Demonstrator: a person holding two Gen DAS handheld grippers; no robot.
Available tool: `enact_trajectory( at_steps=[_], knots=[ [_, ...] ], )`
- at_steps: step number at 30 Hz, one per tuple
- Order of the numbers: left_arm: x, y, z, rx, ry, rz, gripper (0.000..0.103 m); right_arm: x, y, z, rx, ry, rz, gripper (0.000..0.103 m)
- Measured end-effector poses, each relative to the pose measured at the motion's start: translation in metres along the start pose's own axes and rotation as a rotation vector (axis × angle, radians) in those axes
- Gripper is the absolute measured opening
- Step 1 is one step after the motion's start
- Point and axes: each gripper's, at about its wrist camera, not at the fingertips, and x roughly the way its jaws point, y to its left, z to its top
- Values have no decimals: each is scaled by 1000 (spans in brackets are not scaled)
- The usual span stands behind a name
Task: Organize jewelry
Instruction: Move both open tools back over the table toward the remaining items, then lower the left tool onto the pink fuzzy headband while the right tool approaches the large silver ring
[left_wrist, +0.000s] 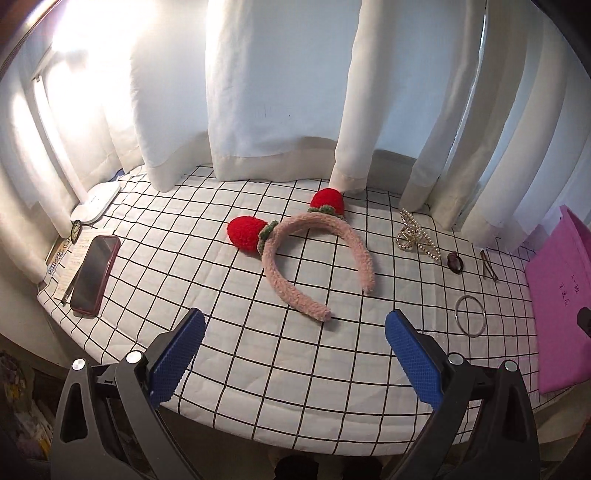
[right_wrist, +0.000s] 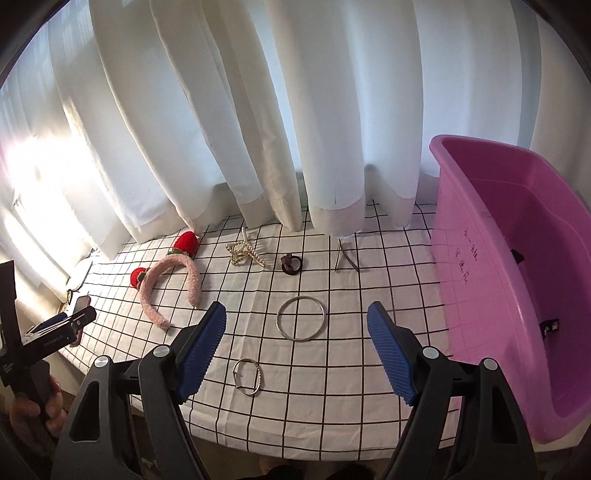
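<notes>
Jewelry lies scattered over the checked cloth (right_wrist: 332, 369), nothing yet lifted. The right gripper (right_wrist: 295, 332) hangs with its blue fingers spread wide and empty, and the large bangle (right_wrist: 301, 318) sits almost dead centre between the fingertips, flat on the cloth, just ahead of them. A smaller bracelet (right_wrist: 248, 376) lies lower in the frame, closer to the left finger (right_wrist: 201, 354). The pink bin (right_wrist: 480, 258) fills the right side of that frame, its open mouth facing up and empty apart from two small dark marks I cannot identify.

The left gripper (left_wrist: 293, 332) is likewise wide apart and holding nothing. The fuzzy headband (left_wrist: 314, 258) with red berries lies just ahead of it in mid-frame, its long arc running from upper left to lower right, one tip pointing toward the gap between the fingers. In that view the bangle (left_wrist: 470, 315) sits off to the right, outside the right finger (left_wrist: 410, 358).

So the right hand looks nearer to the bangle and to the bin; a flat ring probably calls for a pinch across its rim. The hair claw (right_wrist: 243, 253), dark hair tie (right_wrist: 291, 264) and hairpins (right_wrist: 345, 258) line the upper middle, near the curtain (right_wrist: 295, 110).
</notes>
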Motion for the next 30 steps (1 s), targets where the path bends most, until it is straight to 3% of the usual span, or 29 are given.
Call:
enact_trajectory(
  at_steps=[8, 16, 19, 23, 30],
  knots=[
    [52, 31, -8, -9, 64, 11, 96, 45, 19, -30, 29, 60, -29, 75],
    [83, 32, -14, -55, 99, 24, 96, 92, 19, -38, 13, 114, -29, 75],
    [82, 22, -18, -58, 90, -22, 96, 101, 13, -34, 18, 105, -42, 75],
    [86, 5, -22, -27, 75, 2, 96, 121, 6, -32, 3, 142, -22, 75],
    [109, 5, -14, -89, 50, 26, 96, 149, 2, -32, -34, 159, 2, 75]
  ],
)
